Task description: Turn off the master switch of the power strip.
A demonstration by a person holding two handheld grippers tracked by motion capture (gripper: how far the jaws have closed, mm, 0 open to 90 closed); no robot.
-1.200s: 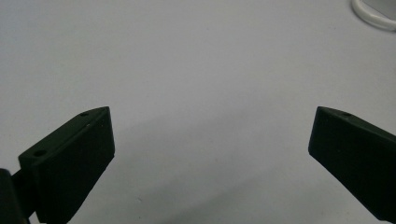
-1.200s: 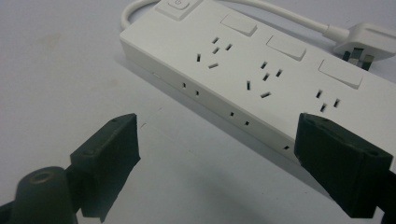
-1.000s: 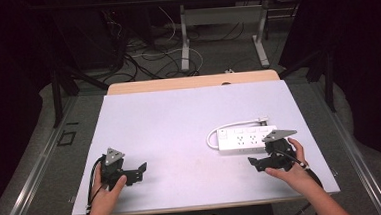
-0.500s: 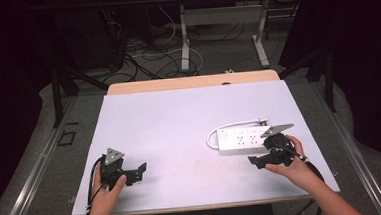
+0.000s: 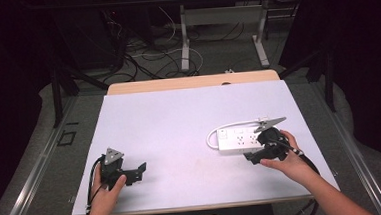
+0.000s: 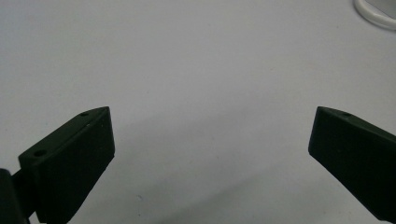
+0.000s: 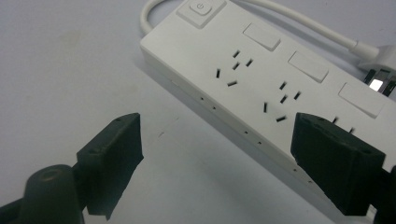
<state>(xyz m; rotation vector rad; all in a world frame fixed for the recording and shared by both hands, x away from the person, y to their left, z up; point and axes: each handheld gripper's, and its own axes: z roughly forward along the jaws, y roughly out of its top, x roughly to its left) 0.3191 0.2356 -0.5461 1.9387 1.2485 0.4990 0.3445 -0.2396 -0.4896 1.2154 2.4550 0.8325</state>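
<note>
Hovering with jaws spread, the right gripper (image 7: 217, 154) nears the white plastic power strip (image 7: 261, 79) at two o'clock; the left gripper (image 6: 210, 154) rests released.

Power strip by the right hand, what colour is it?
White, cable included. The power strip shows best in the right gripper view.

- It looked like a lab or test room.
- A plain white table (image 5: 179, 123) stood in a dark room.
- Loose cables (image 5: 145, 55) lay on the floor near metal desk legs (image 5: 184, 37).
</note>
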